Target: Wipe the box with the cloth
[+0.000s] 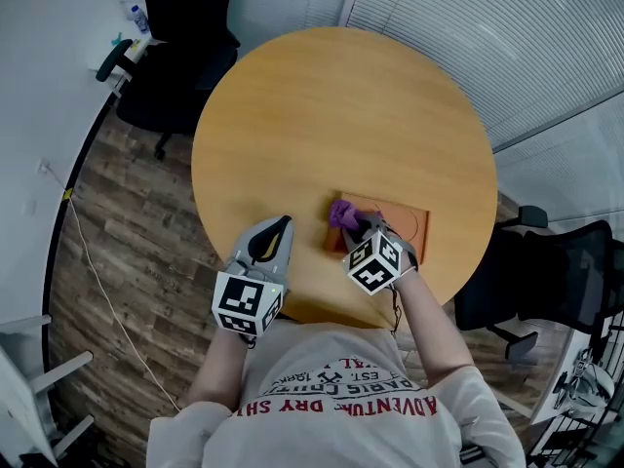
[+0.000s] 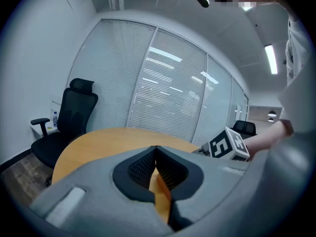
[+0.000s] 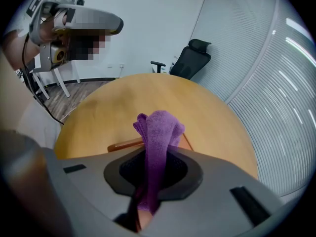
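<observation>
- The right gripper [image 3: 157, 154] has its jaws clamped on a purple cloth [image 3: 159, 132]. The cloth runs up between the pads, and its bunched end sticks out past the tips.
- From the head view, the right gripper [image 1: 353, 224] holds the cloth [image 1: 342, 212] over the left end of the box [image 1: 402, 220]. Whether the cloth presses on the box surface cannot be made out.
- The box is flat and orange-brown. It lies on the round wooden table [image 1: 331, 115], close to the table's near-right edge.
- In the right gripper view, the box [image 3: 122, 144] shows as a thin slab just behind the cloth.
- The left gripper [image 2: 156, 149] has its jaws closed tip to tip with nothing between them.
- The left gripper [image 1: 281, 222] sits over the table's near edge. It is left of the box and apart from it.
- The right gripper's marker cube [image 2: 228, 144] shows to the right in the left gripper view.
- A black office chair [image 1: 180, 57] stands past the table's far-left edge, and another chair [image 1: 561, 281] stands off its right side.
- Window blinds [image 1: 487, 37] run along the far right, and the floor [image 1: 127, 222] is wood plank.
</observation>
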`<action>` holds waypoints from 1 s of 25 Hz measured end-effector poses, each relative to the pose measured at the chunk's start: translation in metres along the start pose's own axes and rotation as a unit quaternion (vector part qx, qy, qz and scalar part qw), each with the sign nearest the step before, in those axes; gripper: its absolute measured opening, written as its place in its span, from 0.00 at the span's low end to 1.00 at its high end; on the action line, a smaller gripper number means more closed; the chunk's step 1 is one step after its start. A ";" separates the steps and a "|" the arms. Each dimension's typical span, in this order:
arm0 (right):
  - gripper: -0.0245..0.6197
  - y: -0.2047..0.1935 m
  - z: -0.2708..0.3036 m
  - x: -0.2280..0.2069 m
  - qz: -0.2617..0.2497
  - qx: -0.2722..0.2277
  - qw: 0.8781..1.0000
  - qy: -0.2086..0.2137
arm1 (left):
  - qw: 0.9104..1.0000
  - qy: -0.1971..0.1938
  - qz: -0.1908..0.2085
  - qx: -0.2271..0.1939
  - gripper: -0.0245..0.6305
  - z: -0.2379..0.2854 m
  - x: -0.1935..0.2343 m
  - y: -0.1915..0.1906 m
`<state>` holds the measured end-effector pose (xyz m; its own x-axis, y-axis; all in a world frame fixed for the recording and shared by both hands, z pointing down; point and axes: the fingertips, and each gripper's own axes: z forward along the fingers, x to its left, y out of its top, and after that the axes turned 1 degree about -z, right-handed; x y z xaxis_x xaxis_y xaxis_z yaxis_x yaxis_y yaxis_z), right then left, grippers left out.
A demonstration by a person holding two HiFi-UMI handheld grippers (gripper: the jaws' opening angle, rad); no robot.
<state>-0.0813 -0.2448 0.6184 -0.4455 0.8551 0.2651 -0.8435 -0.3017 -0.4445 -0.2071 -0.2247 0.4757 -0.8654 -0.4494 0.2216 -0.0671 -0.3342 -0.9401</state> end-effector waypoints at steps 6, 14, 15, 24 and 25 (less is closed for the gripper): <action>0.14 -0.003 -0.009 0.017 -0.004 -0.003 1.000 0.007 | 1.000 0.002 0.003 0.000 0.05 -0.012 -0.006 -0.002; 0.14 -0.011 -0.023 0.045 0.041 -0.007 0.997 0.057 | 1.000 -0.002 0.009 0.008 0.05 -0.017 -0.023 -0.008; 0.14 -0.012 -0.024 0.048 0.049 -0.007 0.997 0.063 | 1.000 -0.003 0.010 0.010 0.05 -0.017 -0.025 -0.009; 0.14 -0.023 -0.038 0.077 0.077 -0.007 0.990 0.121 | 1.000 -0.022 0.016 0.014 0.05 -0.021 -0.039 -0.010; 0.14 -0.025 -0.040 0.079 0.084 -0.005 0.988 0.129 | 0.999 -0.026 0.020 0.013 0.05 -0.020 -0.041 -0.009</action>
<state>-0.0835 -0.1523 0.6159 -0.4871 0.8724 -0.0396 -0.7599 -0.4457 -0.4732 -0.1810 -0.1870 0.4698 -0.8400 -0.5055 0.1972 -0.0190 -0.3358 -0.9417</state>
